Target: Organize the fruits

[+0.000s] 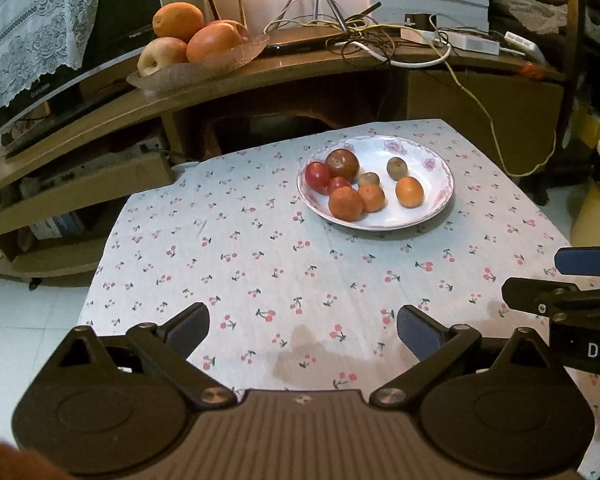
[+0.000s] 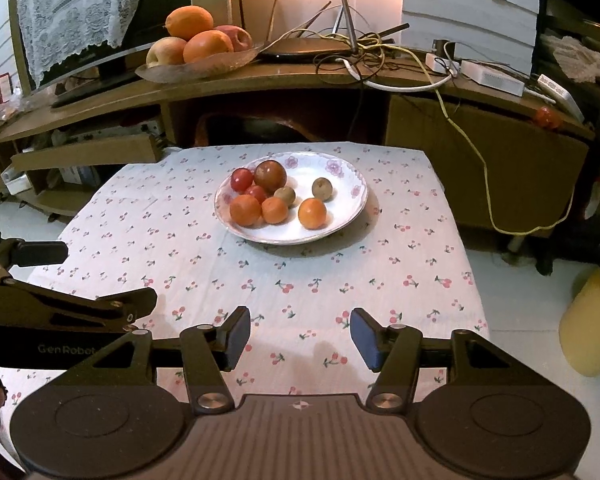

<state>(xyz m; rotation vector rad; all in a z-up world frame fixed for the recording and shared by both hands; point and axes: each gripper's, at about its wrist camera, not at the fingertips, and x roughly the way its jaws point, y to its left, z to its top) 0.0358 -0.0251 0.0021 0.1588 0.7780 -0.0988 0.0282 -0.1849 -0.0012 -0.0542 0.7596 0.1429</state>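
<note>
A white flowered plate (image 1: 436,176) (image 2: 340,184) sits on the far part of a cherry-print tablecloth (image 1: 260,264) (image 2: 340,280). It holds three small oranges (image 1: 345,203) (image 2: 312,213), two red tomatoes (image 1: 317,175) (image 2: 242,179), a dark red-brown fruit (image 1: 342,163) (image 2: 270,174) and two small brown-green fruits (image 1: 397,168) (image 2: 322,189). My left gripper (image 1: 302,328) is open and empty over the near cloth. My right gripper (image 2: 300,336) is open and empty, also short of the plate. Each shows at the edge of the other's view, the right (image 1: 572,280) and the left (image 2: 60,280).
A wooden TV bench (image 1: 284,68) (image 2: 300,80) stands behind the table with a glass dish of large oranges and apples (image 1: 196,40) (image 2: 198,46), a router, tangled cables (image 1: 372,36) and a TV under lace. A yellow bin (image 2: 592,324) stands on the right floor.
</note>
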